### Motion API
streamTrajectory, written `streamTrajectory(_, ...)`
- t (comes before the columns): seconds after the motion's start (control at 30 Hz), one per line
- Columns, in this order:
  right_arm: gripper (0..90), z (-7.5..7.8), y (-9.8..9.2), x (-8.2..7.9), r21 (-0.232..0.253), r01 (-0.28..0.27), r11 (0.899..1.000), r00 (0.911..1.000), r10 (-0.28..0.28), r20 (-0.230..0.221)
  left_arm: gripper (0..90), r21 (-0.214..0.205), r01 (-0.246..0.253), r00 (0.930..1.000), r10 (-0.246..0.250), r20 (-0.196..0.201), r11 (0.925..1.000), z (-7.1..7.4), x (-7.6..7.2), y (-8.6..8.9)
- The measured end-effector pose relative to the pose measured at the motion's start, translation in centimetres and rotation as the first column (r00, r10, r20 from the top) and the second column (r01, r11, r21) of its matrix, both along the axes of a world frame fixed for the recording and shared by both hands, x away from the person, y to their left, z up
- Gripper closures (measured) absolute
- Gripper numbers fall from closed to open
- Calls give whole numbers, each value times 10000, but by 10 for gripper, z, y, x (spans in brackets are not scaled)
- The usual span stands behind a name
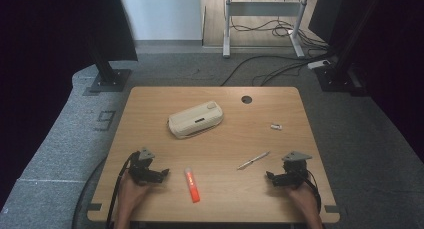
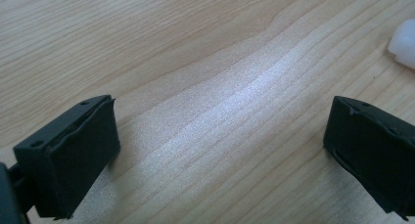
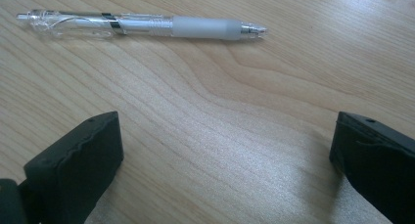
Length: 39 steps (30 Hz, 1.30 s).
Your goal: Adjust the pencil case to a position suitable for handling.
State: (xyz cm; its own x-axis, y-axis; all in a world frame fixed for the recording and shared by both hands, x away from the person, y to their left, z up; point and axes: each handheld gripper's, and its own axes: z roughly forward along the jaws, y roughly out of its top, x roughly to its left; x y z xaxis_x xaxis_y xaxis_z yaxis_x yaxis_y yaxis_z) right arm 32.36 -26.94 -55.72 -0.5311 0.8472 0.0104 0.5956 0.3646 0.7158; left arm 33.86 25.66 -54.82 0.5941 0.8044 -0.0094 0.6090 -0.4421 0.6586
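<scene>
Wooden desk [image 1: 150,104], left to right: left gripper [image 1: 161,174], jaws apart, empty; one orange-red marker [image 1: 192,185] just beside it; one cream zipped pencil case [image 1: 195,119] behind; one clear ballpoint pen [image 1: 253,160]; one small white cap [image 1: 276,126]; right gripper [image 1: 270,177], jaws apart, empty. Nothing between gripper and pen.

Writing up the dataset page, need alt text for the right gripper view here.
A clear pen with a frosted grip lies across the wooden table, just beyond the open right tool. The tool's two black jaws rise from the bottom corners, wide apart, with bare wood between them and nothing held.
</scene>
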Motion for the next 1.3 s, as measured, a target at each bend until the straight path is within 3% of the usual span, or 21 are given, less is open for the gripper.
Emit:
streamTrajectory(0.47, 0, 0, 0, 0, 16, -5, 10000, 10000, 5, 3, 0, 20, -608, 9982, 608, -1, 9981, 0, 0, -6)
streamTrajectory(0.97, 0, 0, 0, 0, 18, -3, 10000, 10000, 3, 2, 0, 5, -607, 9982, 607, 6, 9982, 0, 1, -6)
streamTrajectory(1.13, 0, 0, 0, 0, 17, -5, 10000, 10000, 5, 3, 0, 76, -530, 9985, 531, -165, 9986, 3, 2, -4)
streamTrajectory(1.3, 0, 0, 0, 0, 18, -4, 10000, 10000, 4, 1, 0, -193, -363, 9993, 363, 4, 9992, 11, 3, -4)
